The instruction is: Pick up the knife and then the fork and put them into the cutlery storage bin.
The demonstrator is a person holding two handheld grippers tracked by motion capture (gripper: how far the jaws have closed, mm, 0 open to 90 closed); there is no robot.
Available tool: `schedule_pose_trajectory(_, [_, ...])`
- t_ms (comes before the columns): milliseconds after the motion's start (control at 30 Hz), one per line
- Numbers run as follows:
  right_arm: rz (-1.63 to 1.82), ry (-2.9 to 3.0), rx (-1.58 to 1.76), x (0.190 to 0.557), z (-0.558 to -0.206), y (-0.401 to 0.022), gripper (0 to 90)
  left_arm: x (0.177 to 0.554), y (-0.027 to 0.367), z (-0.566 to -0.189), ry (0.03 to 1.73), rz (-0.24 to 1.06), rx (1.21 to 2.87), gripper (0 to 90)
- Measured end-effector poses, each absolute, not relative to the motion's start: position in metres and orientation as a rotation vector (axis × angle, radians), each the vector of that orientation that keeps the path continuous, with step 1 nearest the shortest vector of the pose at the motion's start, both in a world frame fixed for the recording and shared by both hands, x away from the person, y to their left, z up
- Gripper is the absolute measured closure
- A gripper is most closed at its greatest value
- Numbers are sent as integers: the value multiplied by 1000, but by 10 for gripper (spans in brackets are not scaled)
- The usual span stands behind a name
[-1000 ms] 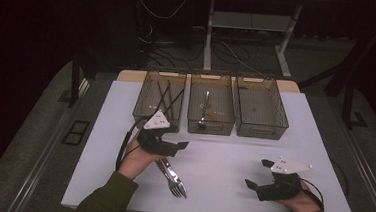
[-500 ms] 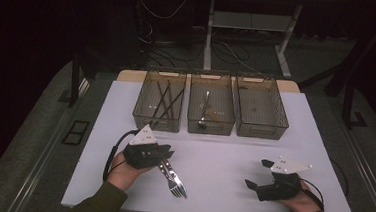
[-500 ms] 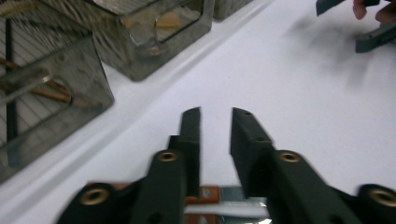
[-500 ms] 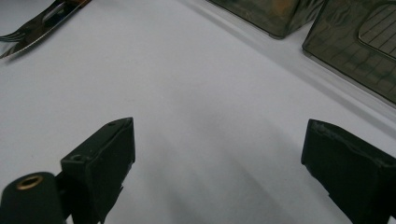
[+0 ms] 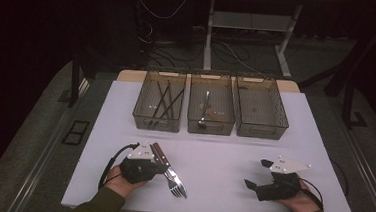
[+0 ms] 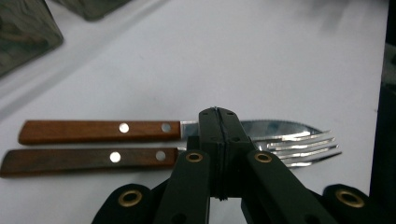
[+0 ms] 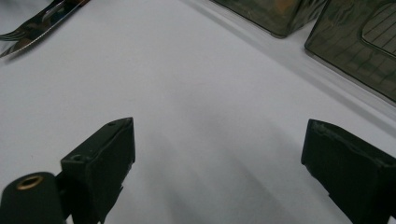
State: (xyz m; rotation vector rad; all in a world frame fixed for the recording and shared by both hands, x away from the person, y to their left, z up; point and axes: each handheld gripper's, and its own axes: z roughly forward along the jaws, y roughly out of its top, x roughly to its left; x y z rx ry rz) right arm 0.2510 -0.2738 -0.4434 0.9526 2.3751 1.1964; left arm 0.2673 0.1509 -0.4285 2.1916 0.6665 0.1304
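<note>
The left gripper [image 6: 218, 140], matte black plastic with brass-coloured rivets at its joints, has just been closing and now has its two jaws pressed flat together over the necks of a knife [image 6: 140, 130] and a fork [image 6: 116, 158], with nothing visibly pinched between the pads. Both pieces lie side by side on the white table [image 5: 222, 163], touching or nearly so, each with a dark brown wooden handle set with two round metal rivets; the knife's bright steel blade ends in a rounded tip, and the fork's four shiny tines run just beside it. In the high view the left gripper [image 5: 141, 165], topped by a pale grey three-cornered plate and trailing a black cable, sits in the left hand [image 5: 120, 179] at the near left of the table, with the knife [image 5: 164, 164] and fork [image 5: 173, 182] slanting out from under it. Well apart, at the near right, the right gripper [image 5: 263, 184] rests in the right hand [image 5: 302, 201]; its blocky black jaws stand wide apart over bare tabletop [image 7: 210, 116], holding nothing. Across the far side stand three clear smoky plastic bins in a row: the left bin [image 5: 158, 121] holds dark thin sticks, the middle bin [image 5: 209, 125] holds cutlery, and the right bin [image 5: 259, 128] has a fine grid pattern on its floor. No writing can be read.
</note>
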Motion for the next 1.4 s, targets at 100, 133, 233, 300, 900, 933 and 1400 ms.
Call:
schedule_pose_trajectory(100, [1195,2376,955,251,-443,-273,100,265,151,-433,665,105,2223,890])
schedule_pose_trajectory(133, [1198,2375,957,251,-443,-273,100,265,150,-435,658,102,2239,890])
schedule_pose_trajectory(233, [1193,2379,952,251,-444,-273,100,265,148,-439,648,101,2275,890])
schedule_pose_trajectory(300, [1193,2378,954,251,-444,-273,100,265,146,-441,647,89,2282,890])
schedule_pose_trajectory(900, [1185,2379,951,252,-444,-272,100,267,137,-444,620,57,2300,890])
schedule_pose_trajectory(933, [1184,2379,948,252,-444,-272,100,268,137,-444,618,57,2303,890])
schedule_pose_trajectory(1400, [1183,2381,950,252,-444,-272,100,272,129,-444,603,69,2311,890])
